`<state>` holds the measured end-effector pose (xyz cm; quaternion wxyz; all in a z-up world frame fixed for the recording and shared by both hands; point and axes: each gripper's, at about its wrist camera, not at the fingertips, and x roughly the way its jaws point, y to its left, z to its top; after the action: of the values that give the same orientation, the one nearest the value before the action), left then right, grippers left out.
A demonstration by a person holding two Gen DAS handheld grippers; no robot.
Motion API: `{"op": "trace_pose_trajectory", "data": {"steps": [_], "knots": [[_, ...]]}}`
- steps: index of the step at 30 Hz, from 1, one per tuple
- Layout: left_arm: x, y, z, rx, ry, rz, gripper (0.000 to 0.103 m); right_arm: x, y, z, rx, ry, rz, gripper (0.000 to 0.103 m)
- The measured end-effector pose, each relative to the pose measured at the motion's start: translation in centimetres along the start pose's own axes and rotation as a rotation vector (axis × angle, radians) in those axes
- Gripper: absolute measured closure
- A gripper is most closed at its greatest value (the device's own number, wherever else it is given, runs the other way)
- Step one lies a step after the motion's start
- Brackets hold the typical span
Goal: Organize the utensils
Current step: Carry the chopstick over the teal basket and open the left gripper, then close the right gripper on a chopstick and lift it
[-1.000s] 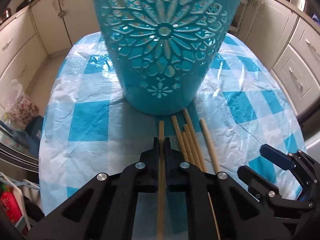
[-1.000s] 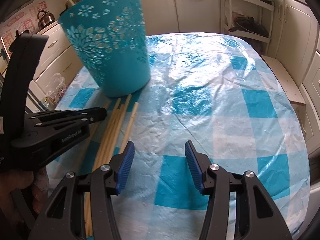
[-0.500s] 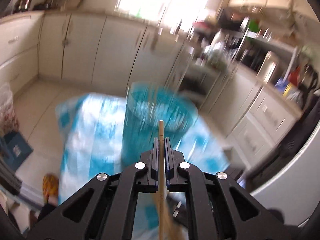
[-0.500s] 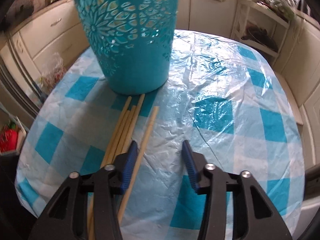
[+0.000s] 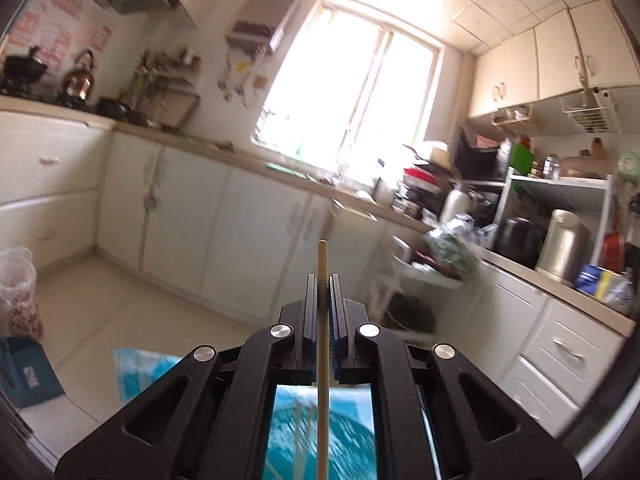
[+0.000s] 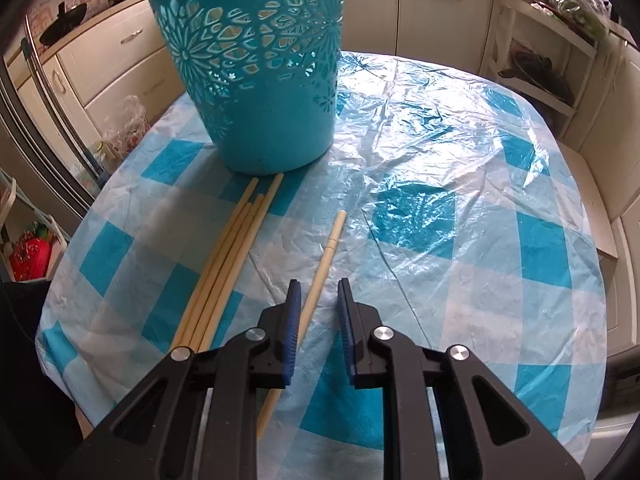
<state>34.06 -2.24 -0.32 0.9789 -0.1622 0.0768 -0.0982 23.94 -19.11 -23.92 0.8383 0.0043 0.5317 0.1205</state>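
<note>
My left gripper (image 5: 322, 280) is shut on a pale wooden chopstick (image 5: 322, 256), held high and nearly level, its tip pointing at the kitchen cabinets. Below it, through the gripper frame, the teal cut-out basket (image 5: 352, 440) shows blurred. In the right wrist view the same basket (image 6: 256, 80) stands upright on the checked tablecloth (image 6: 480, 240). Several chopsticks (image 6: 232, 252) lie bundled in front of it. One chopstick (image 6: 330, 240) lies apart, running between the closing jaws of my right gripper (image 6: 318, 288), close to the left pad, with a gap still showing on its right.
White cabinets and a cluttered counter (image 5: 520, 264) ring the room. A plastic bag (image 6: 124, 128) sits on the floor left of the table. A white shelf rack (image 6: 540, 60) stands behind the table's far right edge.
The left gripper rose from the table with its chopstick and tipped up to face the kitchen. The right jaws narrowed around the lone chopstick, which now lies apart from the bundle.
</note>
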Motion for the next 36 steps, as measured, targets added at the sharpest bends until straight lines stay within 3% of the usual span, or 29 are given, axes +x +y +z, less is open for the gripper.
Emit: {"op": "trace_pose_trajectory", "data": {"steps": [9, 15, 20, 21, 23, 25, 28, 31, 33, 36], "knots": [[3.6, -0.8, -1.8, 0.088, -0.028, 0.095, 0.098, -0.3, -0.6, -0.2, -0.003, -0.002, 0.006, 0.084], [4.1, -0.6, -3.8, 0.12, 0.037, 0.084, 0.098, -0.1, -0.5, 0.1, 0.003, 0.001, 0.008, 0.083], [3.8, -0.2, -5.2, 0.146, 0.139, 0.069, 0.097, -0.1, -0.5, 0.2, 0.001, 0.005, 0.005, 0.083], [3.5, 0.0, -5.3, 0.146, 0.161, 0.064, 0.094, -0.1, -0.5, 0.2, 0.0, 0.007, 0.007, 0.083], [2.4, 0.3, -5.5, 0.147, 0.17, 0.068, 0.078, -0.2, -0.6, 0.1, 0.002, 0.012, 0.018, 0.081], [0.7, 0.8, -5.6, 0.138, 0.164, 0.085, 0.045, -0.3, -0.5, 0.0, -0.001, 0.014, 0.023, 0.077], [-2.6, 1.7, -5.8, 0.129, 0.153, 0.099, 0.029, -0.3, -0.1, -0.3, -0.022, 0.009, 0.004, 0.077], [-5.8, 2.9, -6.7, 0.123, 0.175, 0.11, 0.02, -0.2, 0.3, -0.5, -0.043, 0.002, -0.023, 0.081], [-7.3, 3.9, -7.6, 0.109, 0.217, 0.11, 0.017, -0.2, 0.2, -0.5, -0.032, 0.002, -0.017, 0.092], [-9.0, 5.3, -8.9, 0.086, 0.261, 0.126, 0.015, -0.3, -0.8, -0.6, 0.029, 0.002, 0.019, 0.096]]}}
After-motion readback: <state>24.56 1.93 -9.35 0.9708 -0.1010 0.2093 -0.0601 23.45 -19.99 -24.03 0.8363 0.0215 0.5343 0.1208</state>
